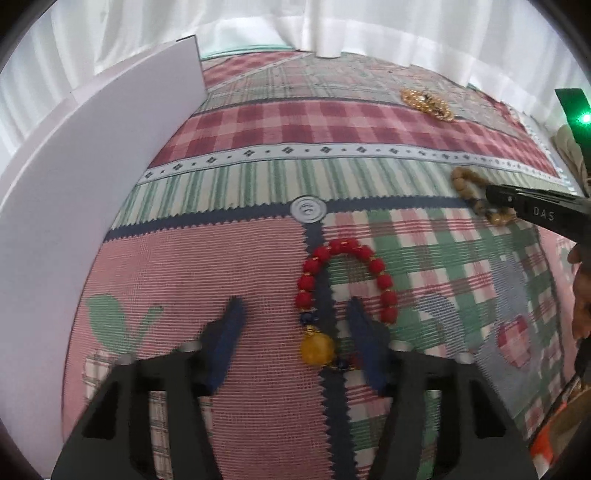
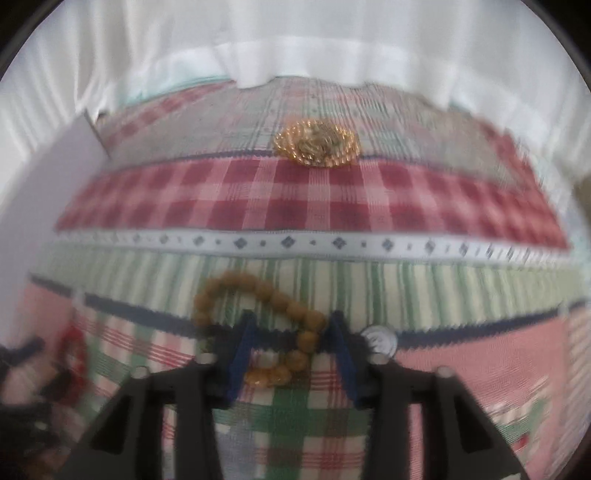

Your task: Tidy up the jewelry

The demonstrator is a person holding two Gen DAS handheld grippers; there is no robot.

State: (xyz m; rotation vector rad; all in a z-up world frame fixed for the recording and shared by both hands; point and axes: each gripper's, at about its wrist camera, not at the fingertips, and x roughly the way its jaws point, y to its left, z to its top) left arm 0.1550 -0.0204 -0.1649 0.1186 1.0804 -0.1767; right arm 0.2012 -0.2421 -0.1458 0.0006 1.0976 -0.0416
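A red bead bracelet with a big yellow bead lies on the patchwork cloth. My left gripper hangs over it, open, with the yellow bead and the bracelet's left strand between its blue pads and touching neither. A tan bead bracelet lies further right. My right gripper straddles its near loop with the fingers apart, and the beads do not look pinched. In the left wrist view that right gripper reaches in from the right over the tan bracelet. The right wrist view is blurred.
A gold beaded piece lies farther back on the cloth. A white board stands along the left. White curtains hang behind. A person's hand shows at the right edge, below a green light.
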